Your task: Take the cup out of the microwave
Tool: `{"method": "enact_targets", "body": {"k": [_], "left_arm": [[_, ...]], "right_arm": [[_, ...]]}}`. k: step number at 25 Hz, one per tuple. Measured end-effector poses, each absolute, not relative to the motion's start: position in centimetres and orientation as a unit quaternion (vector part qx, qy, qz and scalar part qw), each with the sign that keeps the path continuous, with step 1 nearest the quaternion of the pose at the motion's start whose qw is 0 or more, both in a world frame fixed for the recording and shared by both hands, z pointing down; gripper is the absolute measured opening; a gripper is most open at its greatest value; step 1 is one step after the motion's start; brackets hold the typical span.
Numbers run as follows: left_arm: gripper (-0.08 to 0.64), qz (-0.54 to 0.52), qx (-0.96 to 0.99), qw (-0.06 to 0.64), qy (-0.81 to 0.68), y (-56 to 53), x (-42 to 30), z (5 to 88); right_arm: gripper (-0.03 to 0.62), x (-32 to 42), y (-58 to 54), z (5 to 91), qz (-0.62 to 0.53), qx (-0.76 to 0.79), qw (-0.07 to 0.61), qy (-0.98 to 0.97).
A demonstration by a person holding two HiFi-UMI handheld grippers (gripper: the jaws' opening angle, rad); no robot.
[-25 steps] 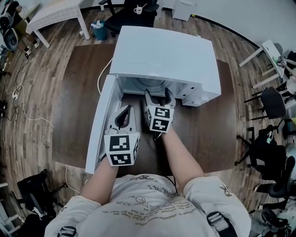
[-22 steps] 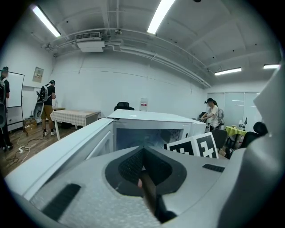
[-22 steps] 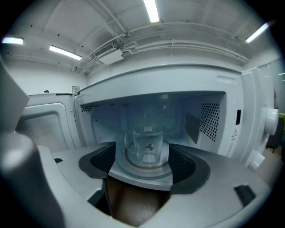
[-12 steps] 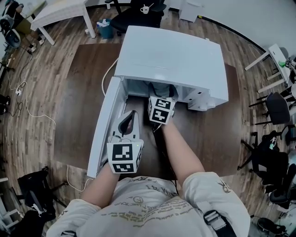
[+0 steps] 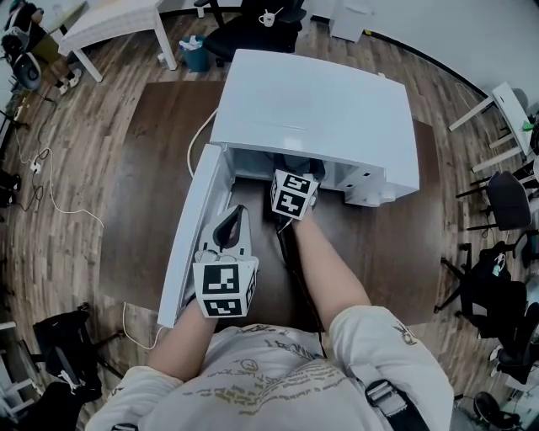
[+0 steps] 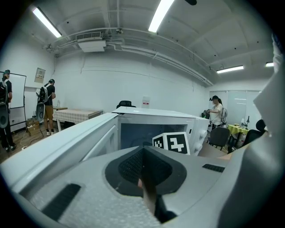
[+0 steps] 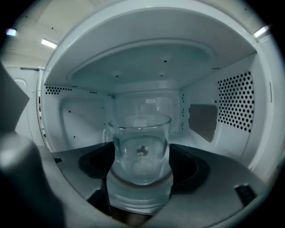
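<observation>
A clear glass cup (image 7: 141, 151) with a handle on its left stands inside the white microwave (image 5: 320, 101). My right gripper (image 7: 140, 208) reaches into the cavity, its jaws pressed against the cup's lower sides. From the head view only its marker cube (image 5: 292, 194) shows at the oven's mouth, and the cup is hidden. The microwave door (image 5: 195, 227) hangs open to the left. My left gripper (image 5: 237, 217) is shut on nothing and hovers just right of the door, outside the oven.
The microwave sits on a dark brown table (image 5: 135, 194), and a white cord (image 5: 189, 135) runs off its left side. Office chairs (image 5: 497, 189) and a white table (image 5: 109, 25) stand around on the wood floor. People stand far off in the left gripper view.
My right gripper has gone from in front of the oven, jaws spread, into the cavity around the cup. The left gripper has barely moved.
</observation>
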State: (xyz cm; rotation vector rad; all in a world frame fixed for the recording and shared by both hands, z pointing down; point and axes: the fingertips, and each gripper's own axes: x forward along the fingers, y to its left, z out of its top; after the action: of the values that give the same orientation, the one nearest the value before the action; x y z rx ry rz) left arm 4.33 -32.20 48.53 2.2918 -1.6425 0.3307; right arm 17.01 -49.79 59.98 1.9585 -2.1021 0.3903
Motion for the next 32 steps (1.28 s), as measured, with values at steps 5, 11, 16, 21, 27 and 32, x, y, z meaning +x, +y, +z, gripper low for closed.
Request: {"method": "enact_targets", "body": {"k": [5,11,16,21,27,32], "left_arm": [[0.008,0.123,0.798,0.150,-0.571,-32.2,4.3,49.0],[0.008,0.132,0.797,0.153,-0.569,-32.4,4.0,49.5],[0.008,0.134,0.801,0.152,-0.563,-32.2,4.2,49.6],[0.008,0.134,0.804,0.146,-0.561,-32.2,4.6,49.4],[0.008,0.133,0.808,0.140,-0.556,-31.6,4.8,48.8],[0.008,0.134,0.818,0.133,-0.543,-30.9,5.5,48.4]], "right_arm": [[0.351,17.0,-50.6,60.1,0.108,0.676,0.124,-0.719],[0.351,17.3,-51.4,60.3,0.079,0.679,0.141,-0.716],[0.350,17.1,-51.2,60.2,0.085,0.672,0.159,-0.718],[0.348,17.3,-51.1,60.4,0.095,0.665,0.161,-0.723],[0.348,16.9,-49.3,60.1,0.108,0.660,0.135,-0.731],[0.348,16.5,-46.3,59.6,0.107,0.651,0.140,-0.738]]}}
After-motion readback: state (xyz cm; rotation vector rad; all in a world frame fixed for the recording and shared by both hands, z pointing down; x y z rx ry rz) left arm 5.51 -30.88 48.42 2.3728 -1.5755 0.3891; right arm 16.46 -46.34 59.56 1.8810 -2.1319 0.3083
